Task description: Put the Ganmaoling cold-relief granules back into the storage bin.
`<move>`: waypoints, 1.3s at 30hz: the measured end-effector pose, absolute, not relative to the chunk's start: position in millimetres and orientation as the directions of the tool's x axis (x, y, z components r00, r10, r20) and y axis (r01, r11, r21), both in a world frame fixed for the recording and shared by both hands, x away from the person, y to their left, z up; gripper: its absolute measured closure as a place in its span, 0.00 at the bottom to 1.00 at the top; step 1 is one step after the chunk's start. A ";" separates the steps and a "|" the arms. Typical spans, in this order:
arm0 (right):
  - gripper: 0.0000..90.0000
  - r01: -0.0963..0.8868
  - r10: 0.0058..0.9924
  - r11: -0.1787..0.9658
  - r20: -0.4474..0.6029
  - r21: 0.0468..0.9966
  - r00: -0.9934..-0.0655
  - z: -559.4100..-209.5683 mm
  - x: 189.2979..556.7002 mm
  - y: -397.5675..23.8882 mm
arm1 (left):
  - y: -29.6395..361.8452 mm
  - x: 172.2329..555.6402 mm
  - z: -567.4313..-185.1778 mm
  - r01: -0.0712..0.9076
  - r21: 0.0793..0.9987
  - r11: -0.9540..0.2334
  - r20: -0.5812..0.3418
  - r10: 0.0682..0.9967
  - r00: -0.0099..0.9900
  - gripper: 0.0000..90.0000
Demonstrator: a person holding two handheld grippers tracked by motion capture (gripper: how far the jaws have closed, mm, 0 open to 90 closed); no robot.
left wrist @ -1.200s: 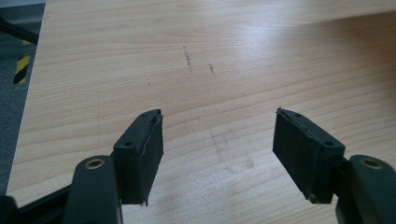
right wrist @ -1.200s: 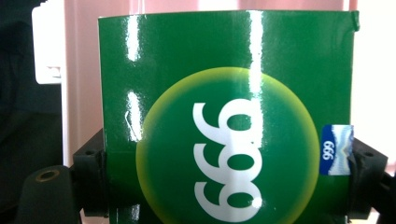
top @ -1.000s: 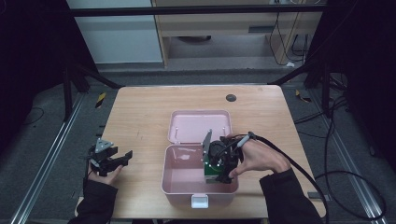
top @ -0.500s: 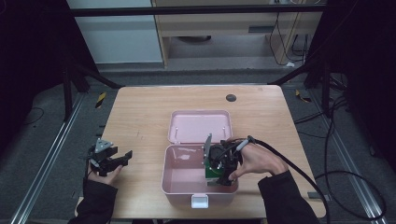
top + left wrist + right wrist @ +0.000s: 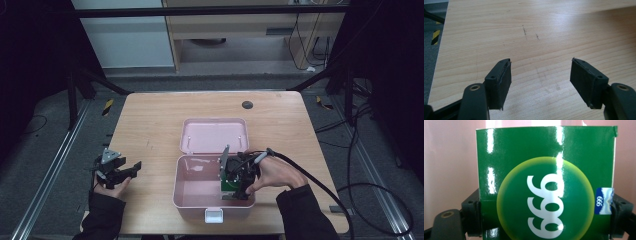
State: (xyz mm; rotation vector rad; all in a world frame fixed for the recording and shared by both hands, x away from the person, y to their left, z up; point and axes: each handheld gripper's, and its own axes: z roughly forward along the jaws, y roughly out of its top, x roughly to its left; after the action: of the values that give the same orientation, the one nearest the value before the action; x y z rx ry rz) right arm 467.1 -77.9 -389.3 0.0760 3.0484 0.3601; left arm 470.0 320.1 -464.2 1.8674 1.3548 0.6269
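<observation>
Right gripper [image 5: 235,192] low inside open pink box [image 5: 190,192], near its right wall; jaws just opening, green carton [image 5: 544,185] between them, pads flanking its sides, contact unclear. Carton glossy, flat-faced; white "999" on yellow-green disc, small blue "999" sticker at edge. Box plastic, rounded corners, white latch [image 5: 213,215] at near rim, lid [image 5: 212,134] laid back flat. Left gripper [image 5: 540,82] spread wide, empty, over bare wood-grain table [image 5: 150,120] by left edge; free room left of box. Dark round spot [image 5: 247,104] at far edge.

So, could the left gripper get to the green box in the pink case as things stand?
Probably not readily: the left gripper sits open at the table's left edge, while the right gripper has the green box between its jaws inside the pink case.
</observation>
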 end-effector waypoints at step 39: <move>0.06 0.321 0.692 0.481 -0.128 0.815 -0.711 -350.7 458.4 -198.7 | 318.3 469.8 -464.9 0.590 0.787 -0.179 -0.029 0.945 0.325 0.37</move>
State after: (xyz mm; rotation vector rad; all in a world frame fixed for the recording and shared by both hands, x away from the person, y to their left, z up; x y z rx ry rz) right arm 458.4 -198.7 -350.7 0.8407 2.2876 1.1236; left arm 469.8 318.3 -464.9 1.8728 1.3568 0.6278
